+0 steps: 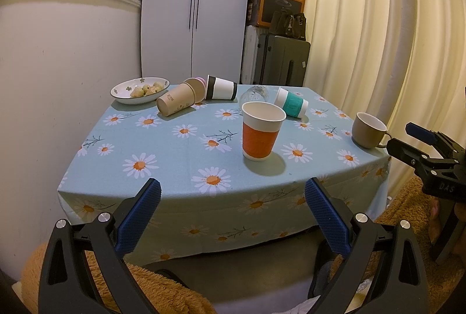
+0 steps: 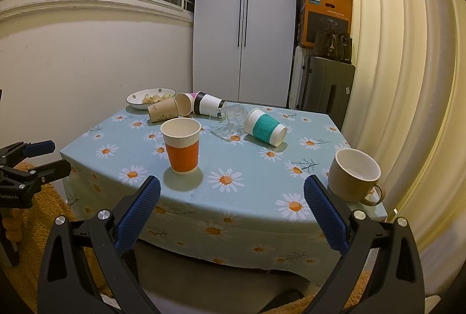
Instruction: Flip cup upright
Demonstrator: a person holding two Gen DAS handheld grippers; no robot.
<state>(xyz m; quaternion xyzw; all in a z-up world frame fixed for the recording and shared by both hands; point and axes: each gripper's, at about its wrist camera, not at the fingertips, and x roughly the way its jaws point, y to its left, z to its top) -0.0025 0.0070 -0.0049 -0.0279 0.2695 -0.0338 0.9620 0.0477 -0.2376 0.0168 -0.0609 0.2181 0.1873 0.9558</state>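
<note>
Several cups lie tipped on the daisy-print tablecloth [image 2: 204, 185], which fills the middle of both frames. At the table's far side, upper centre of the right wrist view, sits a row of fallen vessels: a kraft paper cup [image 2: 162, 109] on its side beside a black-banded white cup [image 2: 209, 104], then a clear glass [image 2: 230, 121], then the teal-sleeved cup [image 2: 265, 127]. Two already stand: the orange-sleeved cup [image 2: 182, 149] at centre, and the beige mug [image 2: 354, 175] at lower right.

My guess is that the teal-sleeved cup is the next one to right. Its long axis runs from upper left to lower right in the right wrist frame, base toward the lower right. It lies ahead and slightly right of the right gripper [image 2: 231, 200], well apart from it. In the left wrist view it appears right of centre [image 1: 291, 102], so the right gripper looks nearer.

Both the right gripper and the left gripper [image 1: 233, 201] are spread wide, blue pads [image 1: 326, 215] apart, holding nothing, hovering short of the table's near edge.
</note>
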